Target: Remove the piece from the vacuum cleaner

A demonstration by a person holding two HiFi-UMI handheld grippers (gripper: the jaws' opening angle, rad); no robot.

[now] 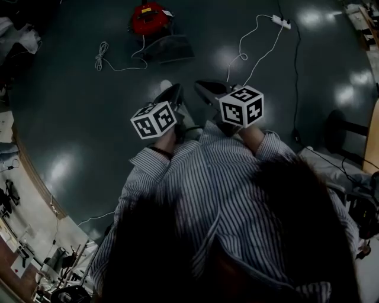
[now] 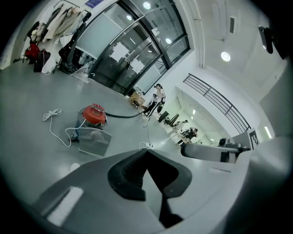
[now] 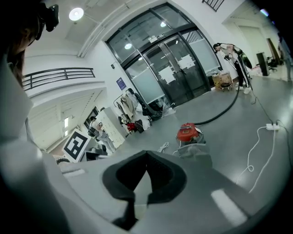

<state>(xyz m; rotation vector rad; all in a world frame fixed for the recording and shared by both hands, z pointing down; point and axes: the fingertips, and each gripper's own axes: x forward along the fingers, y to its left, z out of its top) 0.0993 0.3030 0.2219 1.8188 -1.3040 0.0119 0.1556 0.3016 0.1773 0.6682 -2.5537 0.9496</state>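
The red vacuum cleaner (image 1: 149,18) stands on the dark floor far ahead, with a grey boxy piece (image 1: 169,48) leaning against its near side. Both gripper views show the vacuum (image 2: 94,114) (image 3: 188,131) and the grey piece (image 2: 94,141) (image 3: 194,148) well beyond the jaws. My left gripper (image 1: 172,94) (image 2: 146,153) and right gripper (image 1: 204,89) (image 3: 146,155) are held side by side in front of the person's chest. Both point toward the vacuum, shut, with nothing between the pads.
A black hose (image 3: 224,112) runs from the vacuum toward the glass doors. A coiled white cord (image 1: 103,56) lies left of it, and a white power strip (image 1: 281,22) with its cable lies to the right. Benches and clutter line the left and right edges.
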